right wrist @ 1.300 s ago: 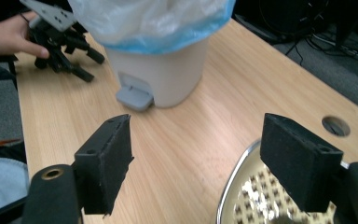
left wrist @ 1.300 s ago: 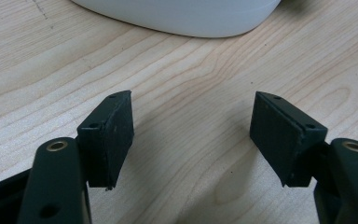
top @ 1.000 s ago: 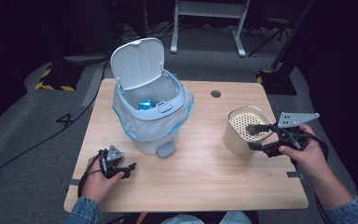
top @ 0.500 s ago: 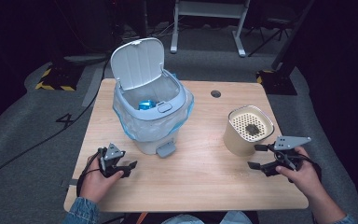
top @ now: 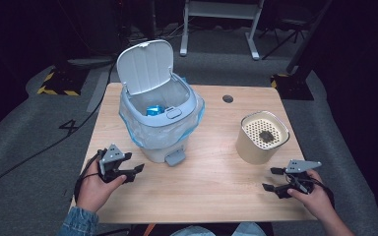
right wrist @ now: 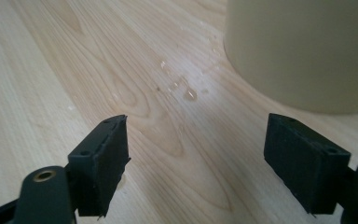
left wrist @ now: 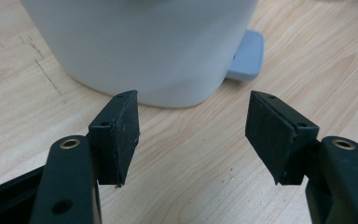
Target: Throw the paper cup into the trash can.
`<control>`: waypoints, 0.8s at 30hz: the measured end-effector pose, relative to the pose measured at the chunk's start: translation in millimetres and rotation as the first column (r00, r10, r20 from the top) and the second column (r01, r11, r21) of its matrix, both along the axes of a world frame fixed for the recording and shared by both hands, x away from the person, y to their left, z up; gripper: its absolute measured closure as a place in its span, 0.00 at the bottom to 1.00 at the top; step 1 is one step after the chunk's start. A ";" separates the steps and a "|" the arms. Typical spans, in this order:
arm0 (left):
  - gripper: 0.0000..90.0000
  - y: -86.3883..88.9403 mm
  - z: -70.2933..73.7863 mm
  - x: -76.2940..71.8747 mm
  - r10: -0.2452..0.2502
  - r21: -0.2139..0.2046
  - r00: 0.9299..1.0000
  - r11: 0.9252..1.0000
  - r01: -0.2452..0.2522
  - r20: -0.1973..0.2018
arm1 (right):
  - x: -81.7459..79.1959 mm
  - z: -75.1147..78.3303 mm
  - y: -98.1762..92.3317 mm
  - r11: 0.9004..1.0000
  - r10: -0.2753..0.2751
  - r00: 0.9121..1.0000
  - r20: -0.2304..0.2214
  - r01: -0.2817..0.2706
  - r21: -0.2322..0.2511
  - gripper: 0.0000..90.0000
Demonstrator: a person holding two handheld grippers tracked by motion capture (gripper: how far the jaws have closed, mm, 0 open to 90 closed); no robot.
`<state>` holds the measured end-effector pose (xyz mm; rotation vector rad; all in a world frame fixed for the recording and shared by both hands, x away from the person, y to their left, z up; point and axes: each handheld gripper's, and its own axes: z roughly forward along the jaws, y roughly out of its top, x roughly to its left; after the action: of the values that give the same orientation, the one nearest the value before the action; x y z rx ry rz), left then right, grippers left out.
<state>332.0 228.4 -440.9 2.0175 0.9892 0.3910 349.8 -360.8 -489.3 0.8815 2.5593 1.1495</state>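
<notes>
A wooden desk (top: pixel 211 177) fills the middle of the high view. In its upper left stands a white pedal bin (top: pixel 160 118) lined with a clear bag, lid tipped up, something blue inside. Right of centre sits a beige round canister (top: pixel 262 137) with a perforated top and a dark bit on it. At lower left the left gripper (top: pixel 132 173) faces the bin's base, jaws apart and empty. At lower right the right gripper (top: pixel 274 179) is near the canister, jaws wide apart, holding nothing.
</notes>
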 end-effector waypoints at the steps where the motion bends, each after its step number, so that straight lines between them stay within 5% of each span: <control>1: 0.39 0.9 2.3 0.0 0.006 0.000 1.000 1.000 -0.006 0.002 | -0.4 -3.6 -0.2 1.000 -0.007 1.000 0.003 0.007 -0.012 0.24; 8: 0.39 8.2 15.4 0.3 0.022 0.005 1.000 1.000 -0.022 0.009 | -2.7 -14.5 1.8 0.998 -0.059 0.997 0.056 0.061 -0.030 0.20; 15: 0.40 16.8 28.1 2.1 -0.013 -0.103 1.000 0.995 0.013 -0.001 | -2.9 -14.8 2.4 0.997 -0.070 0.996 0.055 0.072 -0.032 0.19; 24: 0.43 26.6 65.5 5.1 -0.006 -0.085 0.997 0.996 0.013 0.082 | -3.1 -14.8 2.3 0.997 -0.069 0.996 0.056 0.071 -0.031 0.20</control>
<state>337.1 255.0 -375.5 1.9140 0.9299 0.4160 346.8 -358.4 -504.2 0.9115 2.4757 1.0925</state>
